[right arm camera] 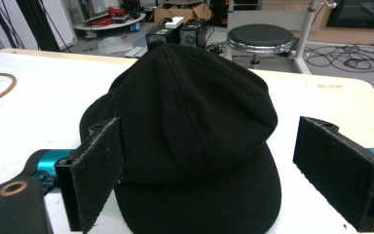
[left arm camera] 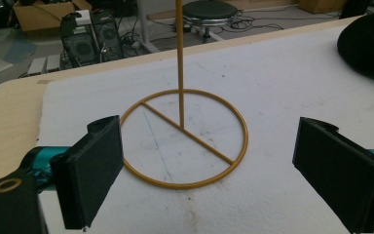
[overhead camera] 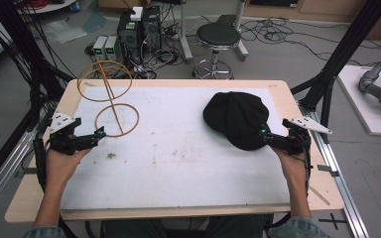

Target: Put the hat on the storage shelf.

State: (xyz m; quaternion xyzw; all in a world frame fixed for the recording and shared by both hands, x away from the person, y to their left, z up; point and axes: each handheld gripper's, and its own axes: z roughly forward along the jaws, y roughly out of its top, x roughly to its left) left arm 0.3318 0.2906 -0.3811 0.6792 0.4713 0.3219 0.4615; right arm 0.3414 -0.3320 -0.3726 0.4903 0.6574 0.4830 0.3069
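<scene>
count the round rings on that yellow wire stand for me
2. The lower ring lies flat on the white mat as the stand's base, near the left claw; the upper ring sits atop the upright rod.

White-topped table (overhead camera: pixel 178 163): black cap (overhead camera: pixel 238 116) at right, brim touching right gripper (overhead camera: pixel 267 135); yellow wire stand (overhead camera: pixel 110 96) at left, base ring just beside left gripper (overhead camera: pixel 99 134). Black stool (overhead camera: pixel 218 42) on floor beyond.

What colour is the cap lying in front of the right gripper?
Plain black all over; the cap shows best in the right gripper view.
</scene>
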